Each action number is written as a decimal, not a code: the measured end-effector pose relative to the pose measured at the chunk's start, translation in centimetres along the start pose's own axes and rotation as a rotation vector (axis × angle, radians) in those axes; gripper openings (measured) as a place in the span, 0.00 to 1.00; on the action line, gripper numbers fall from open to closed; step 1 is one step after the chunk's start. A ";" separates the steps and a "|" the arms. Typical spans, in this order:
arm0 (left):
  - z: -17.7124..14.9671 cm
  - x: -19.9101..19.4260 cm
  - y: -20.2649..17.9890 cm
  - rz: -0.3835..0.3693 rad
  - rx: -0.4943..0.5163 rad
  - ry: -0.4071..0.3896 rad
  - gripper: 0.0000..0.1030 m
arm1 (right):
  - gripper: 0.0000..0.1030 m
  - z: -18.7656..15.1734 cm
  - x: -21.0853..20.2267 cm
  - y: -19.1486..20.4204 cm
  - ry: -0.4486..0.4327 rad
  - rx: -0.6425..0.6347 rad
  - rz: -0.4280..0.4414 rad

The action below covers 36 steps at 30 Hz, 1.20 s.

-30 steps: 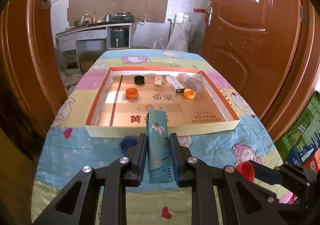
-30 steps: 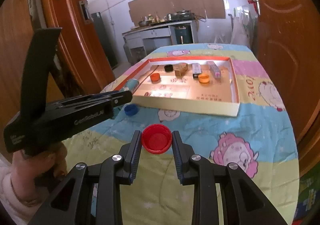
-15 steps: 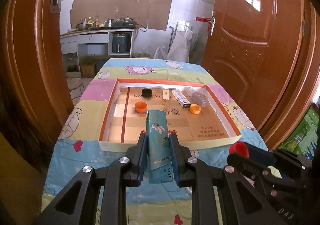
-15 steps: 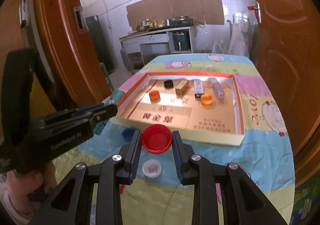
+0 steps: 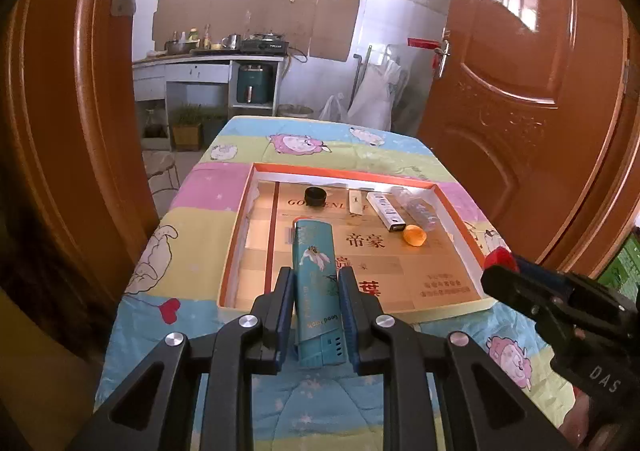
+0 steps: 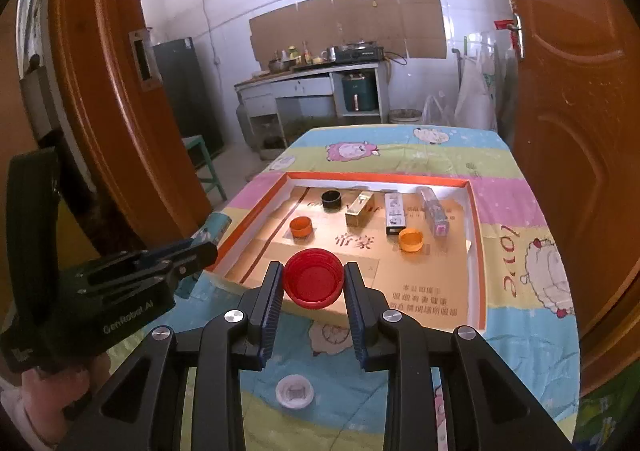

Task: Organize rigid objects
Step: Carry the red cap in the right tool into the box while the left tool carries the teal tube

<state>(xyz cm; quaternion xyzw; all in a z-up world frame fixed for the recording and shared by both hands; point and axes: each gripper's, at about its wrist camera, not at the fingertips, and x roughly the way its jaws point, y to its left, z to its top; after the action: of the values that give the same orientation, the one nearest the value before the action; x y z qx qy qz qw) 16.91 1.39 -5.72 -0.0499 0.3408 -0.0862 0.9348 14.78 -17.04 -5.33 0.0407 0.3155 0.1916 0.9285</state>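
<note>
The teal lighter [image 5: 317, 287] is clamped lengthwise between the pads of the left gripper [image 5: 316, 315], its top end projecting forward over the near wall of the shallow cardboard tray [image 5: 448, 313]. The red bottle cap [image 6: 314, 278] is clamped by its rim in the right gripper [image 6: 314, 293], open side toward the camera, held above the tray's near edge. Both objects are off the table and neither is yet over a free spot on the tray floor. Inside the tray, along the far wall, stand a black cap [image 6: 331, 199], a gold box [image 6: 360, 209], a white lighter [image 6: 394, 213] and a clear lighter [image 6: 434, 211]; in front of that row lie an orange cap [image 6: 301, 227] toward the left wall and a second orange cap [image 6: 411, 239] toward the right. A white cap [image 6: 295, 391] remains on the patterned tablecloth [image 6: 528, 335] outside the tray, near the table's near edge. Judged step: transport of two items to the tray, with placement pending. The next move calls for carrying each gripper forward past the near wall, lowering until the object rests on the tray floor, then parting the pads. The lighter would fit beside the far-row lighters, and the red cap in the bare middle with the caps. The grippers are near each other; keep them apart during descent.
</note>
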 end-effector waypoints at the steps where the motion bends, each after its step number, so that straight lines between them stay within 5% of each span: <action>1: 0.1 0.2 0.1 -0.001 -0.001 0.003 0.22 | 0.30 0.2 0.2 -0.1 0.000 0.002 0.001; 36: 3.6 9.6 -5.1 -0.133 0.051 0.134 0.22 | 0.30 1.4 7.0 -9.7 0.058 0.146 -0.081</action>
<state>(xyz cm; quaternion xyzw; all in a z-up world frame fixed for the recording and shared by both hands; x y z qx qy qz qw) 25.82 -5.35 -8.30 -0.0429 0.3960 -0.1598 0.9032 23.95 -23.25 -10.09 0.0896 0.3569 0.1315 0.9205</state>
